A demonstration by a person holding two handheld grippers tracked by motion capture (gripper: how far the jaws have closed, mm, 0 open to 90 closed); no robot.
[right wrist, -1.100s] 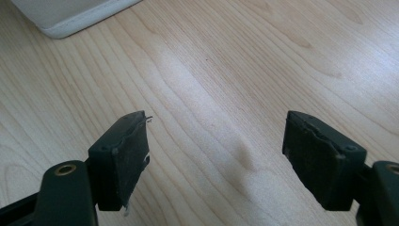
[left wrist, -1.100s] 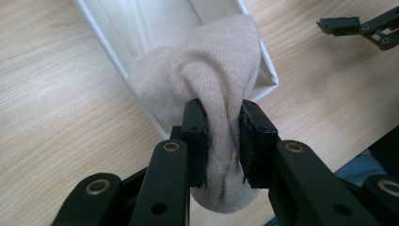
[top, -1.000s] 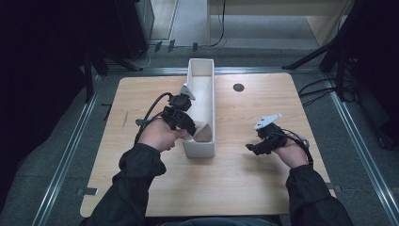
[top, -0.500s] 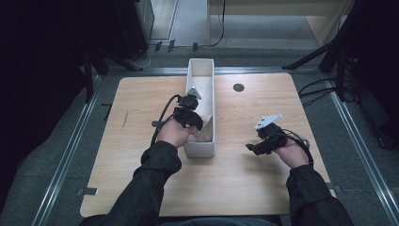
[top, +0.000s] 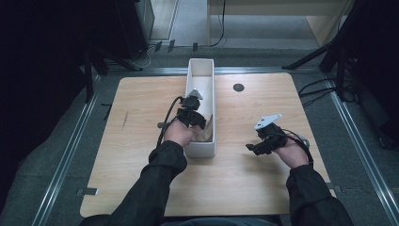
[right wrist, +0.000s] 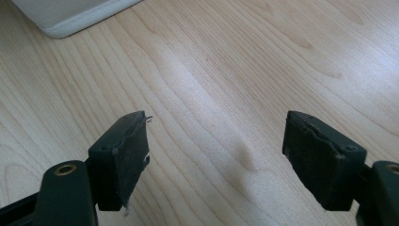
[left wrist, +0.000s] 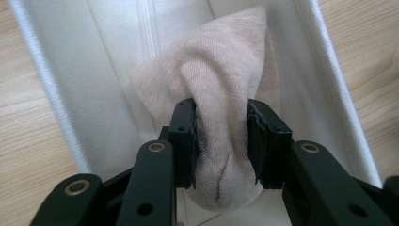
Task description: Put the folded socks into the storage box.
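Left gripper view shows the left hand-held gripper (left wrist: 220,141) clenched on a bunched beige sock (left wrist: 221,94), holding it over the inside of the long white bin (left wrist: 117,70). High view places that gripper (top: 194,113) above the near half of the bin (top: 200,70), which stands lengthwise on the wooden surface (top: 141,103). The right hand-held gripper (right wrist: 226,160) is released, jaws wide apart over bare wood, well apart from the bin. The step in hand looks like dropping the sock inside. To do it well, lower it between the walls, keep it centred, and let go only once the fabric clears both rims.
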